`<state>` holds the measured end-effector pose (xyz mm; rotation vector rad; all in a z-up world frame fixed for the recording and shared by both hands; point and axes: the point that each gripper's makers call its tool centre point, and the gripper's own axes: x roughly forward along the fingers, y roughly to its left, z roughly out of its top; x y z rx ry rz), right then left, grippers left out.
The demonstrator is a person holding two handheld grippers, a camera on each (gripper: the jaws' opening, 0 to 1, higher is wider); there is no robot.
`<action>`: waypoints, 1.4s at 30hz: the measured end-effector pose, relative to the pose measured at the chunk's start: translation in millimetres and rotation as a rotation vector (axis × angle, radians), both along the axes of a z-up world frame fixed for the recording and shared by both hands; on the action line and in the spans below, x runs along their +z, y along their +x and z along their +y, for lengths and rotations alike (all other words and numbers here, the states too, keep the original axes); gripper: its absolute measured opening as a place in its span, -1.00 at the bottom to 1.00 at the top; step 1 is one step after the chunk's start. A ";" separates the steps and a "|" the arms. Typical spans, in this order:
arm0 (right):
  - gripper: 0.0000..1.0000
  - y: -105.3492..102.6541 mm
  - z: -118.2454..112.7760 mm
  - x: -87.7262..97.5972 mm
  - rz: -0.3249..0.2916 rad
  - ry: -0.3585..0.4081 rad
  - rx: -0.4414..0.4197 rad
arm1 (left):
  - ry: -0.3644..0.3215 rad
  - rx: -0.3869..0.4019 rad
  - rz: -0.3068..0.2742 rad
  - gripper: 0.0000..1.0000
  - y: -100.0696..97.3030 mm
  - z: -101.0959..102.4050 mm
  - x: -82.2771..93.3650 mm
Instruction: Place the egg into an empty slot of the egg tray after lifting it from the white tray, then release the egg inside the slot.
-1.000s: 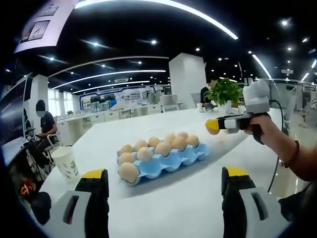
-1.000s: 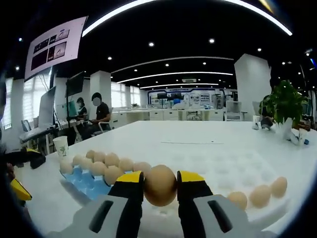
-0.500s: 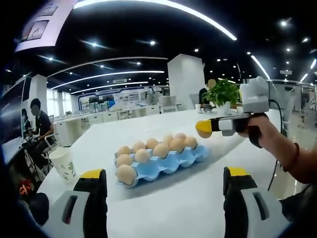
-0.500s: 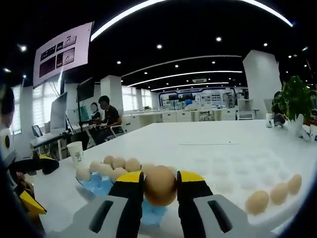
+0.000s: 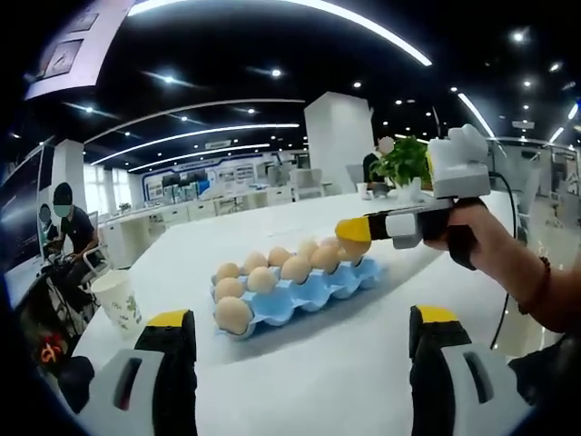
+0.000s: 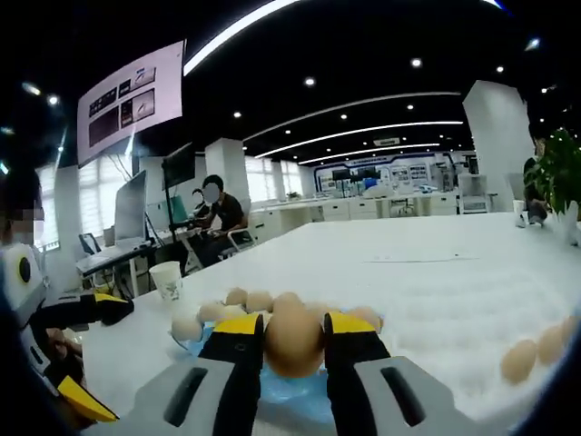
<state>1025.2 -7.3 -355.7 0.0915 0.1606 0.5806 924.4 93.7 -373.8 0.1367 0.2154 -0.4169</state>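
In the right gripper view my right gripper (image 6: 294,338) is shut on a brown egg (image 6: 292,341), held just above the blue egg tray (image 6: 290,389). Several eggs (image 6: 238,297) sit in the tray behind it. In the left gripper view the blue egg tray (image 5: 313,292) lies on the white table with several eggs (image 5: 234,314) in two rows. The right gripper (image 5: 356,234) reaches in from the right over the tray's far end, a hand behind it. My left gripper (image 5: 300,359) stands open near the table, short of the tray, with nothing between its jaws.
A paper cup (image 5: 118,298) stands left of the tray, also the paper cup (image 6: 168,280). More eggs (image 6: 531,352) lie on the white tray at the right edge. A potted plant (image 5: 406,163) stands at the table's far side. People sit at desks (image 6: 218,218) beyond.
The right gripper has carried the egg leftward from the white tray to over the blue egg tray. The left gripper has stayed almost still and open.
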 end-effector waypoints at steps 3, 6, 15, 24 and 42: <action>-0.46 -1.3 9.3 0.1 0.005 0.000 0.018 | 0.007 0.000 0.002 1.00 -0.7 0.4 -0.6; -0.46 -2.2 17.6 0.7 0.006 0.000 0.034 | 0.012 0.004 0.004 1.00 -1.5 1.3 -1.5; -0.46 -3.1 41.6 0.9 0.017 -0.009 0.075 | 0.023 0.000 0.011 1.00 -2.9 -0.3 -4.1; -0.46 -6.1 65.3 -0.4 0.022 -0.015 0.127 | 0.023 0.004 0.015 1.00 -3.3 -0.1 -4.8; -0.99 5.3 106.1 -16.6 -0.118 -0.137 0.161 | -0.010 -0.008 -0.009 1.00 0.1 -5.7 -2.1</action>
